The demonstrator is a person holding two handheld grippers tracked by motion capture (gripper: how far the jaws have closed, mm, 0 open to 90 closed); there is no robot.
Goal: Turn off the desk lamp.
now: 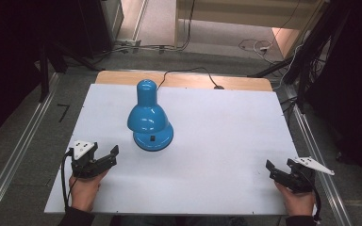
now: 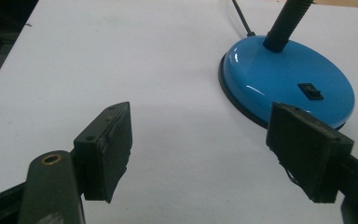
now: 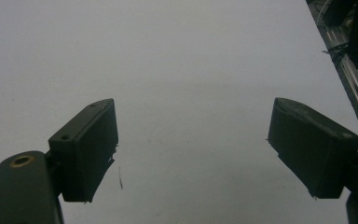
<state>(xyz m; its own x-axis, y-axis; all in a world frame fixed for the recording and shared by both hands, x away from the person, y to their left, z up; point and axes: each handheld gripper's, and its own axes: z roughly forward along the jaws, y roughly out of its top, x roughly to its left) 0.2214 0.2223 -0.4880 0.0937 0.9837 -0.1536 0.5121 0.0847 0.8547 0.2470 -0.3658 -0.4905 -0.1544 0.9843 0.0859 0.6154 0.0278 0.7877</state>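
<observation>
Grey carpet floor, white tabletop, cables behind.

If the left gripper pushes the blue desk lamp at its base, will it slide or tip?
The blue desk lamp would probably slide: its round base is wide and flat. A push higher up might tip it, since the shade sits on a bendable neck. The glossy surface may be slippery for the left gripper.

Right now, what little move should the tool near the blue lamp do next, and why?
Probably ease the left tool forward and a bit right toward the black switch on the shiny blue metal desk lamp. Its jaws are open, hold nothing, and the round base sits just ahead; the right tool is far off.
</observation>
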